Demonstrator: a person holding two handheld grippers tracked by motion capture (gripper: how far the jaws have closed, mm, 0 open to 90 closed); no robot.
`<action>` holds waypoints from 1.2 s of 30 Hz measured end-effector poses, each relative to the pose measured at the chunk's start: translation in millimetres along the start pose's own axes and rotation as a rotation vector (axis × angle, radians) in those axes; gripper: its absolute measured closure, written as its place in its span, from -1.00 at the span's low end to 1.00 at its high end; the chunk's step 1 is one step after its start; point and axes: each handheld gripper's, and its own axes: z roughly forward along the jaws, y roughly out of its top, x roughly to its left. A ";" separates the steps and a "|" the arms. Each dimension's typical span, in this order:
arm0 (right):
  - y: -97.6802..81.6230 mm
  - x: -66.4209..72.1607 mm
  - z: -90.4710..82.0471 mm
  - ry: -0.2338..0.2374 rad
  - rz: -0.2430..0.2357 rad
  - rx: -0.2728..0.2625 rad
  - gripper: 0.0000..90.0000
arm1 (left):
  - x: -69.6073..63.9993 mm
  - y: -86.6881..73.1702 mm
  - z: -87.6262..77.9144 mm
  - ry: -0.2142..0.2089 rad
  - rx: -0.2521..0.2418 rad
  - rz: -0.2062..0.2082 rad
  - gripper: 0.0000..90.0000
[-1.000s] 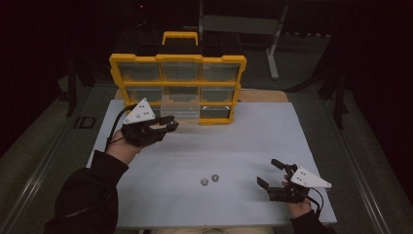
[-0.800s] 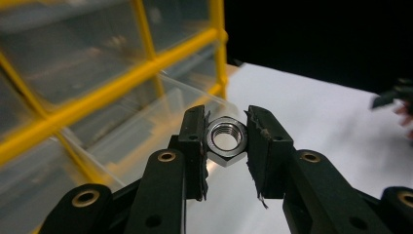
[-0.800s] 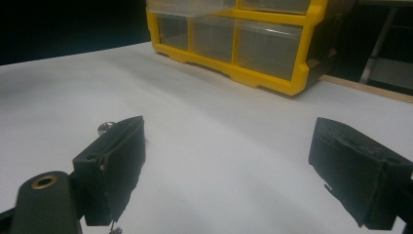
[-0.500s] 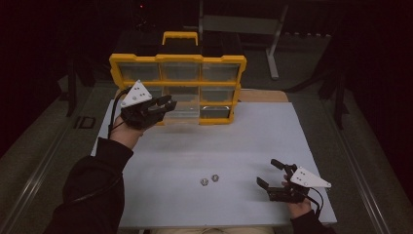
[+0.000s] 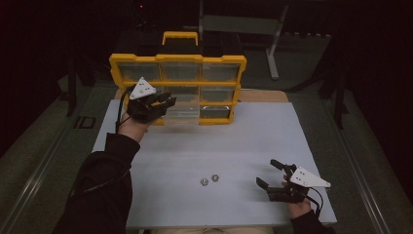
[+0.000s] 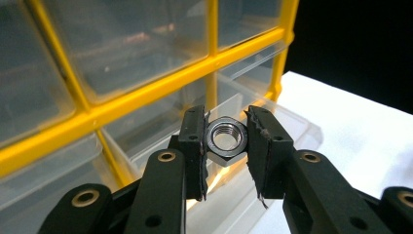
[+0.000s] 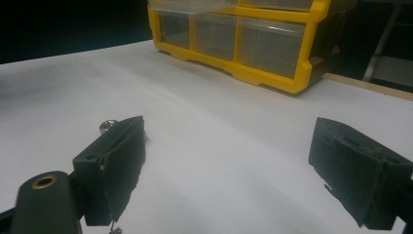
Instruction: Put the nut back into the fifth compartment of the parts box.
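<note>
Left gripper (image 6: 225,141) pinches a hex nut (image 6: 225,139) between its pads, thread hole facing camera, just before the yellow drawer organizer (image 5: 178,58), apparently over a pulled-out drawer. Right gripper (image 5: 274,174) rests spread, holding nothing.

No text, label, brand, number or sign can be read anywhere in these views. The yellow drawer cabinet (image 5: 178,87) bears plain yellow frames and clear drawer fronts with no lettering, and the grey plates atop the grippers near it show only small dots, too small to read as marks.
</note>
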 end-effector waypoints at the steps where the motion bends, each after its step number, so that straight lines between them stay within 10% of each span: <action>1: -0.3 0.1 0.4 0.000 0.002 0.003 -0.70 | 0.6 -0.5 1.9 0.005 0.013 -0.009 0.52; 26: -1.1 -0.6 1.3 0.016 0.006 0.012 -0.70 | 0.9 4.4 31.8 0.047 0.238 -0.027 0.51; 36: -1.2 -0.6 1.2 0.016 0.011 0.013 -0.70 | 3.1 21.3 18.4 0.023 0.151 -0.085 -0.45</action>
